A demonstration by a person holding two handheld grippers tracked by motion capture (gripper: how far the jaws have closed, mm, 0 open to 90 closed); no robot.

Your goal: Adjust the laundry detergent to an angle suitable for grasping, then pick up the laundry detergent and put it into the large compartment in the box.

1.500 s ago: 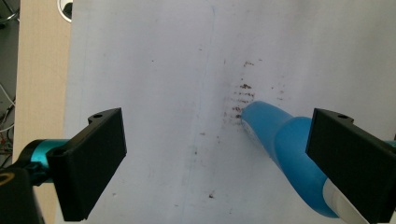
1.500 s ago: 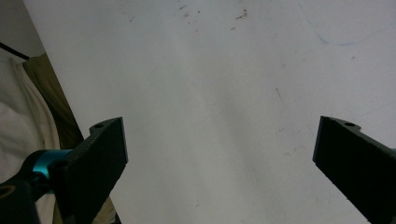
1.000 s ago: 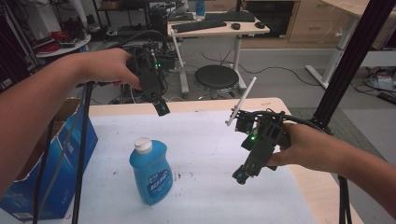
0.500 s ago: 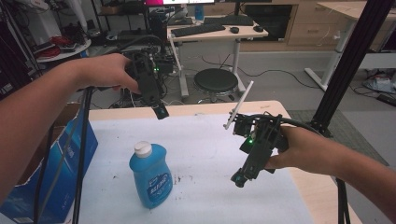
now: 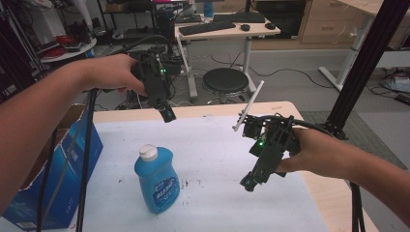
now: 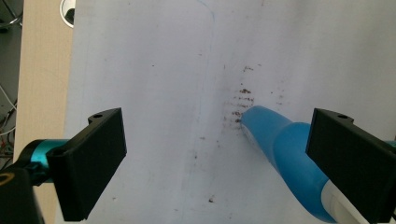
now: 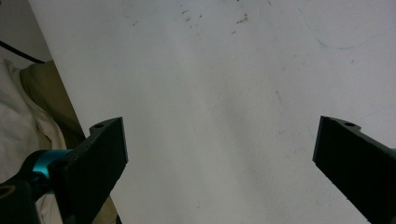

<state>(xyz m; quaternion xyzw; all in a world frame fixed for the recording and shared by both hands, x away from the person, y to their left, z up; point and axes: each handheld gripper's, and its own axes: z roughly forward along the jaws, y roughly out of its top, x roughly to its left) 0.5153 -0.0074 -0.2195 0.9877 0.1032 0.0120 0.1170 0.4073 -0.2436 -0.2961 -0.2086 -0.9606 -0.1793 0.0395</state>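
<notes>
Blue soap bottle (image 5: pixel 156 179) stands untouched at seven o'clock on the tabletop (image 5: pixel 212 145); my left gripper (image 5: pixel 168 114) and right gripper (image 5: pixel 248 183) hover with fingers spread, nothing grasped yet.

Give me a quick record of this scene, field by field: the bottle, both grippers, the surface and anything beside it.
bottle: blue bottle with white cap, upright on the mat
left gripper: left gripper open, held above the mat, apart from the bottle
right gripper: right gripper open, low over the mat, holding nothing
surface: white mat with dark specks
beside: blue cardboard box at the table's left edge
</notes>
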